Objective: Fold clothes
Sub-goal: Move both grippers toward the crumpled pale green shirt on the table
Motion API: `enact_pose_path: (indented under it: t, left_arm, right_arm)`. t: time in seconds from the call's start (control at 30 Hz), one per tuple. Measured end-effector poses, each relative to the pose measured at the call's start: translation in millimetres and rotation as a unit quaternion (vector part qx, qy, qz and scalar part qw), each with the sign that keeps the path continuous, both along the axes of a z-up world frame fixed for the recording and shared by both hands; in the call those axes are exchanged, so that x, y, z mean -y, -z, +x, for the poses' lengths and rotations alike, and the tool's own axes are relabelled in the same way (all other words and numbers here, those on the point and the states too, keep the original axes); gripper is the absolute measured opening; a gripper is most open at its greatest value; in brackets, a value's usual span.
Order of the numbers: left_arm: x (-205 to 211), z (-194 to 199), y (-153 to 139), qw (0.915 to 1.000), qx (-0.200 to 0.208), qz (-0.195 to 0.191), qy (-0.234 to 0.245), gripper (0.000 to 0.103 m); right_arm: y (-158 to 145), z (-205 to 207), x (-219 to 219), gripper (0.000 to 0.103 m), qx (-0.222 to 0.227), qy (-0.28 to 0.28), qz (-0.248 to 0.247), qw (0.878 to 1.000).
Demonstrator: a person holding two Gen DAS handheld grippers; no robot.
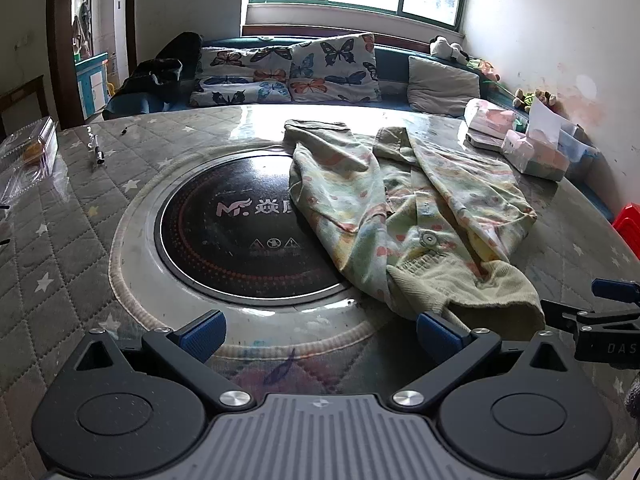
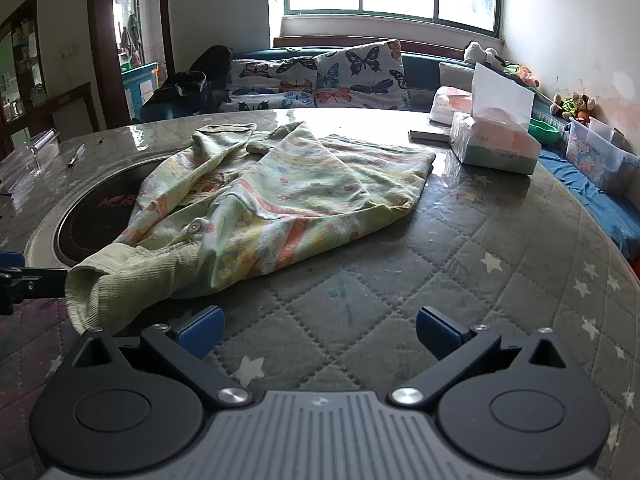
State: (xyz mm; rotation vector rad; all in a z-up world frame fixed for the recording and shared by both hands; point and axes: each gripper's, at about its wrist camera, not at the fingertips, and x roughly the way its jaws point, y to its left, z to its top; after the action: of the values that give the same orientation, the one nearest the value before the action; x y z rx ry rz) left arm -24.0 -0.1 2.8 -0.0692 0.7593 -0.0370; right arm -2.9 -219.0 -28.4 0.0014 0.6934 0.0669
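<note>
- Left wrist view: crumpled pale-green printed garment point(image 1: 404, 208) lay ahead and right of the fingers, its ribbed cuff point(image 1: 472, 296) just beyond the right blue pad point(image 1: 436, 336).
- Left gripper point(image 1: 320, 334) jaws spread wide, nothing between them.
- Right wrist view: same garment point(image 2: 256, 200) ahead and left of the fingers, cuff beside the left pad.
- Right gripper point(image 2: 320, 332) likewise released, empty, over the quilted table cover point(image 2: 460, 280).
- Black round cooktop point(image 1: 224, 240) partly under the garment; tissue box point(image 2: 496, 144) far ahead-right.
</note>
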Motion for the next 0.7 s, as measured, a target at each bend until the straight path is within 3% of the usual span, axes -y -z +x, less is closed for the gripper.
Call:
enact_pose_path:
  t: [0.27, 0.7]
  left_arm:
    - [5, -9, -3, 1.0000, 0.005, 0.001, 0.009, 0.103]
    - [9, -19, -2, 0.9999, 0.003, 0.002, 0.017, 0.103]
  right_arm:
    - [-17, -24, 27, 0.103, -0.010, -0.063, 0.007, 0.998]
    - [-20, -39, 14, 0.103, -0.010, -0.072, 0.004, 0.997]
